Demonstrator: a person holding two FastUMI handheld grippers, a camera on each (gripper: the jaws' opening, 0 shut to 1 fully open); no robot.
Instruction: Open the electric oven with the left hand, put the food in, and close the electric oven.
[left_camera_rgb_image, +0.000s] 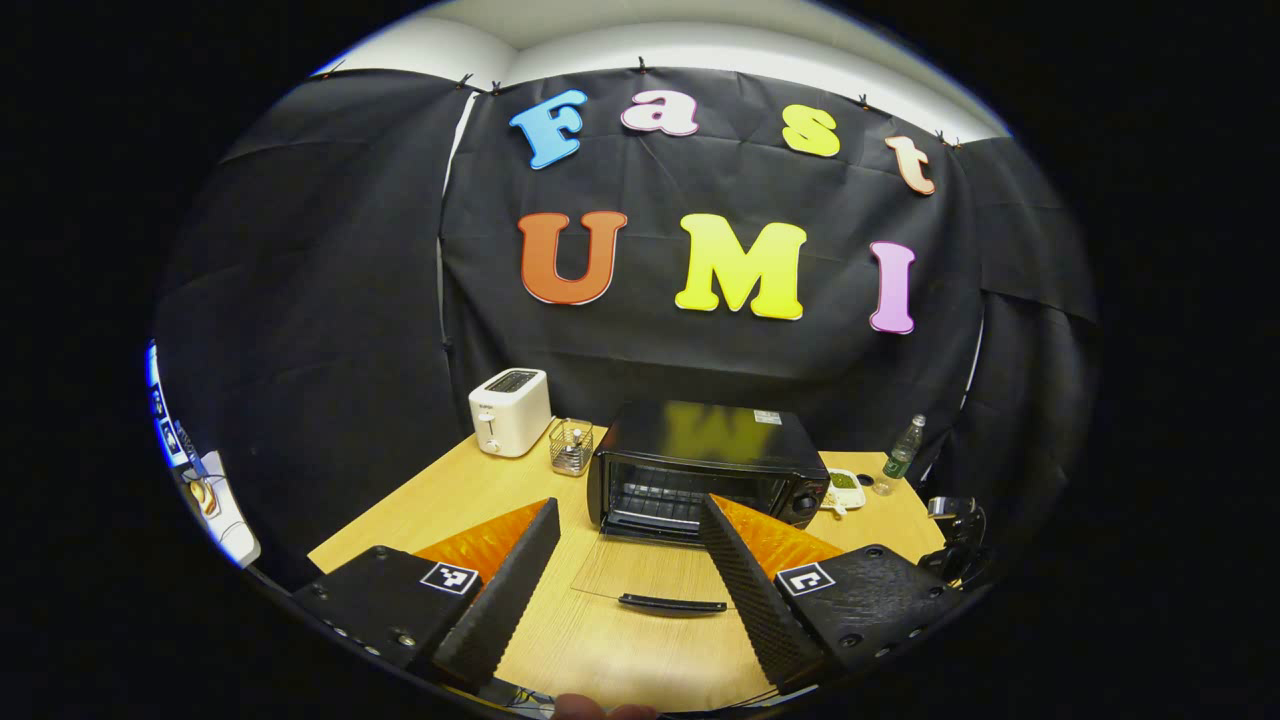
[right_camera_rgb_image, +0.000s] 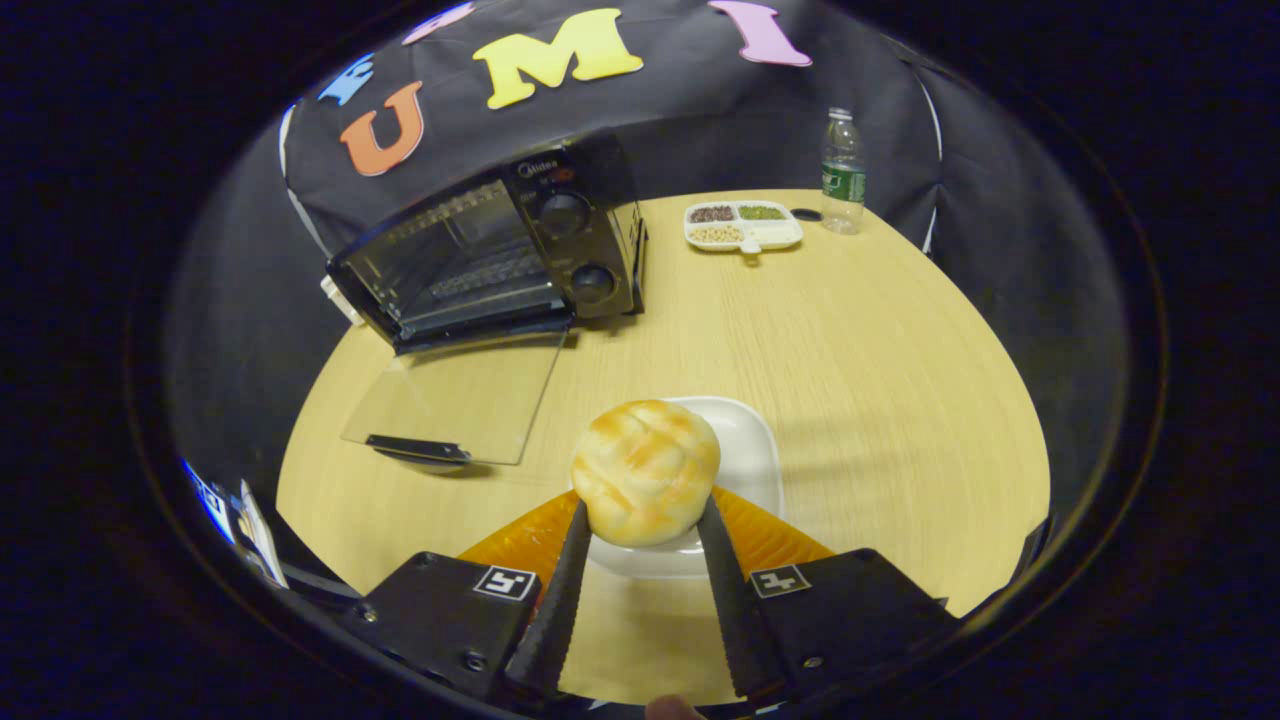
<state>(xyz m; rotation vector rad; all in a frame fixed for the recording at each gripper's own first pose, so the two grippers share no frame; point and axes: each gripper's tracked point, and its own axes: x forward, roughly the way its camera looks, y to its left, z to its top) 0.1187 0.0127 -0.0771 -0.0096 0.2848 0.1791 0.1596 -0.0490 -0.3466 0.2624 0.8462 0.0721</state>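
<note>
Two grippers: the right gripper (right_camera_rgb_image: 640, 515) has its jaws closed on a bun (right_camera_rgb_image: 645, 471) above a white plate (right_camera_rgb_image: 752, 450); the left gripper (left_camera_rgb_image: 630, 512) has its jaws wide apart, holding nothing, facing the open oven (left_camera_rgb_image: 700, 465).

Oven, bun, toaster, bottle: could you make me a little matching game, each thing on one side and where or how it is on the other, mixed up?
Things:
1. oven
2. bun
3. toaster
4. water bottle

States or places:
A. stands by the divided snack tray
B. glass door folded down flat
C. between the right gripper fingers, over the white plate
D. white, at the table's back left, beside a small wire basket

Pairs: 1-B, 2-C, 3-D, 4-A
</note>
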